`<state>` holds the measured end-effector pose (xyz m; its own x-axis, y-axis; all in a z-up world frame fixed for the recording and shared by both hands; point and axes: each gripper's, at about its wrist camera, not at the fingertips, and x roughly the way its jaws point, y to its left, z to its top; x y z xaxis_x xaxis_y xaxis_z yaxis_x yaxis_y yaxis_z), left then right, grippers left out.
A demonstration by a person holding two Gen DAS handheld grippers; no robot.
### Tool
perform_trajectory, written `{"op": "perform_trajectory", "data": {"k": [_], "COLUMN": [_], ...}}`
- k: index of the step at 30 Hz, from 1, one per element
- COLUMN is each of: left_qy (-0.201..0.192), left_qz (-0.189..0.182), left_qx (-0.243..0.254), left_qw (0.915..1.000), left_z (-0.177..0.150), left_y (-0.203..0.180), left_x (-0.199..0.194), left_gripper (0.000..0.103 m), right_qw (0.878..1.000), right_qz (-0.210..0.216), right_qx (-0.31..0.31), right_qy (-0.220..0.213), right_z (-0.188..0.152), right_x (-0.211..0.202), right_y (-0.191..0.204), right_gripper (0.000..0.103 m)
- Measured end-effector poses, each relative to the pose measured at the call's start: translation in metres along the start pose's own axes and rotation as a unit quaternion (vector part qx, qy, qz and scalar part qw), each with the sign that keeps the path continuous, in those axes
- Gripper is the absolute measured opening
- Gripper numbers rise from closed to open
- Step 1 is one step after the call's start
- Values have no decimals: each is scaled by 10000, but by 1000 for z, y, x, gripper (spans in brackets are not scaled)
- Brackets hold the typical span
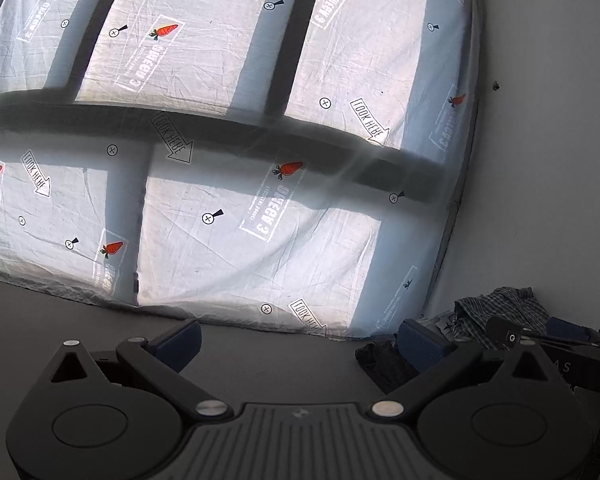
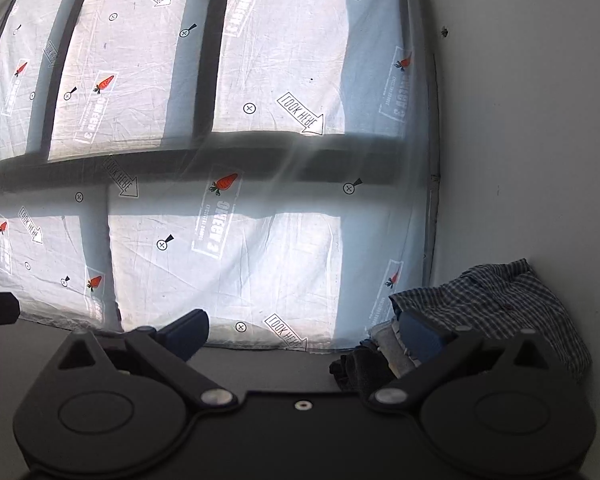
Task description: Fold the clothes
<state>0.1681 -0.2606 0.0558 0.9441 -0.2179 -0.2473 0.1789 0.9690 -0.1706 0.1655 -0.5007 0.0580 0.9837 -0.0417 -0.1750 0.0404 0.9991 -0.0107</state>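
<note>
Black linkage arms and blue pads fill the near edge of both views. The left gripper (image 1: 300,340) has its fingers spread wide with nothing between them, poised above the bare grey table (image 1: 260,356). The right gripper (image 2: 308,334) is spread just as wide and holds nothing either, though its right pad sits in front of the clothes, so whether it touches them cannot be told.

The clothes lie heaped in the far right corner, where the table meets the white wall (image 2: 540,120). A checked shirt (image 2: 500,300) is draped crumpled on top, paler folded-looking cloth (image 2: 388,340) sits under its left edge, and a dark garment (image 2: 360,368) spills nearest to the grippers. Behind the table hangs a white printed sheet (image 2: 260,240) with carrots and arrows, lit from behind by a window.

As for progress, it looks like the very start: no garment is spread on the table, nothing is gripped, and no finished folded piece can be seen set apart. Picking a garment, laying it flat and folding it all seem yet to come.

The right view gives the clearer look at the heap, showing the shirt's full drape and the paler layers. The left view shows the shirt (image 1: 500,308) only partly, but it alone catches the right gripper's body (image 1: 540,340) in front of the heap.
</note>
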Motion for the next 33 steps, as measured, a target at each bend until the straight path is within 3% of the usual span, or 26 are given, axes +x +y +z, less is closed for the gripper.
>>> {"op": "perform_trajectory", "data": {"k": [4, 15, 25, 29, 33], "left_qy": [128, 675, 1196, 1444, 1404], "left_qz": [272, 573, 905, 968, 1056], "left_qx": [443, 390, 345, 163, 108], "left_qw": [9986, 9953, 9881, 9846, 9844], "left_z": [-6, -28, -56, -68, -70], "left_y": [45, 146, 203, 222, 233], "left_x": [-45, -148, -214, -229, -240], "left_gripper": [103, 103, 103, 103, 103], "right_qw": [9995, 9912, 9837, 9823, 9834], "right_qz": [231, 437, 451, 595, 604], "right_qx": [152, 535, 324, 90, 16], "right_qy": [147, 1125, 1708, 1771, 1713], "right_z": [-15, -51, -85, -95, -95], "right_x": [-34, -128, -190, -207, -212], "right_y": [65, 205, 269, 289, 298], "right_gripper": [103, 103, 103, 103, 103]}}
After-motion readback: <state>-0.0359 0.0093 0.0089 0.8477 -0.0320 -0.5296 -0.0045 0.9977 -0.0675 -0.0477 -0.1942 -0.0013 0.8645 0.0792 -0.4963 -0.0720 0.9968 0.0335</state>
